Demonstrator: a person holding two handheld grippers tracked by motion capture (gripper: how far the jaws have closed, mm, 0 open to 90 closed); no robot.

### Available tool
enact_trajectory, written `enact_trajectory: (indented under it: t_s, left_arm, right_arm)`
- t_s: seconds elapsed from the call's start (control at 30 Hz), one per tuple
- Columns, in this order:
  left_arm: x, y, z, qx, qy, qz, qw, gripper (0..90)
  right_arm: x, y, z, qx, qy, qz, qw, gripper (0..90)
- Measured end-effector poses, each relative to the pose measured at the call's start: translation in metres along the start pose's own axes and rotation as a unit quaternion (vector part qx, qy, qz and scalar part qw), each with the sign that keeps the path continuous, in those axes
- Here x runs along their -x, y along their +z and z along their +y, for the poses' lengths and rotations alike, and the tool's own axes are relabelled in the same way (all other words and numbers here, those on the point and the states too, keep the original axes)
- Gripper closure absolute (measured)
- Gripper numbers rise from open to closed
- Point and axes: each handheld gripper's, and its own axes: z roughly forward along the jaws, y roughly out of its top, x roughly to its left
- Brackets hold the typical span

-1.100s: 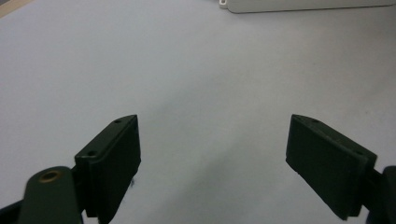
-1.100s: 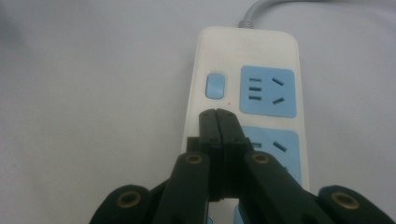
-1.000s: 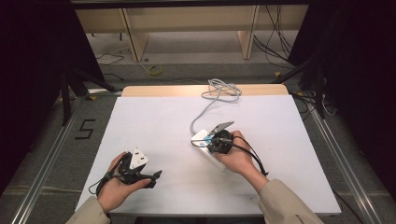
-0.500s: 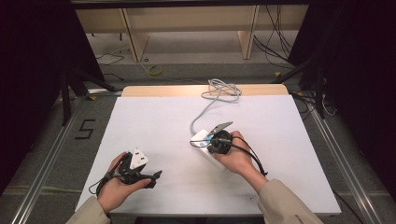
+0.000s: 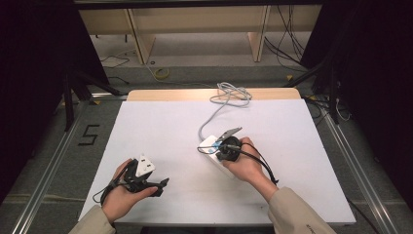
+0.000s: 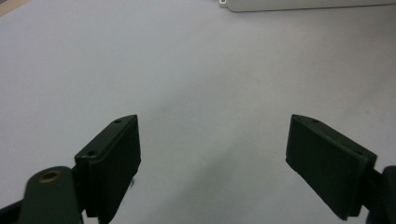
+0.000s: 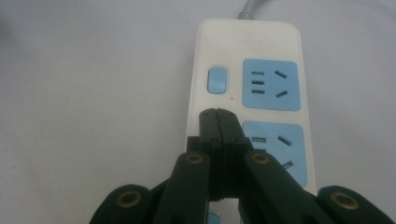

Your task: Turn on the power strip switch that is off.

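Nothing moved since before, my right tongs (image 7: 218,116) together above one power strip (image 7: 280,51) at 12 o'clock, two blue sockets (image 7: 271,84) counted, left tongs (image 6: 212,168) apart over table (image 6: 196,60).

Table: I see a white top (image 5: 160,122) with a bare wooden strip (image 5: 170,94) along its far edge.
Floor mark: a black "5" (image 5: 89,135) sits left of the table.
Shelving: pale wooden uprights (image 5: 138,36) stand beyond it.
Cables: dark leads (image 5: 285,46) trail at far right.
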Motion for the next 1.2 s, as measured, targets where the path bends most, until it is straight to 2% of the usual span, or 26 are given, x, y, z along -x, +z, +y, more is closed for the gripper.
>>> enact_trajectory:
  t_s: [0.73, 0.83, 1.2]
  left_arm:
    - [0.0009, 0.0003, 0.0002, -0.002, 0.001, -0.001, 1.0, 17.7]
    - [0.001, 0.0003, 0.0001, -0.002, 0.001, -0.001, 1.0, 17.7]
    - [0.0005, -0.0001, 0.0, -0.002, 0.001, -0.003, 1.0, 17.7]
  right_arm:
    - [-0.0026, 0.0021, 0.0009, -0.008, 0.001, -0.005, 1.0, 90.0]
    - [-0.0037, 0.0026, 0.0024, -0.011, -0.009, -0.009, 0.9999, 90.0]
    - [-0.0045, 0.0033, 0.0022, -0.006, 0.002, -0.005, 1.0, 90.0]
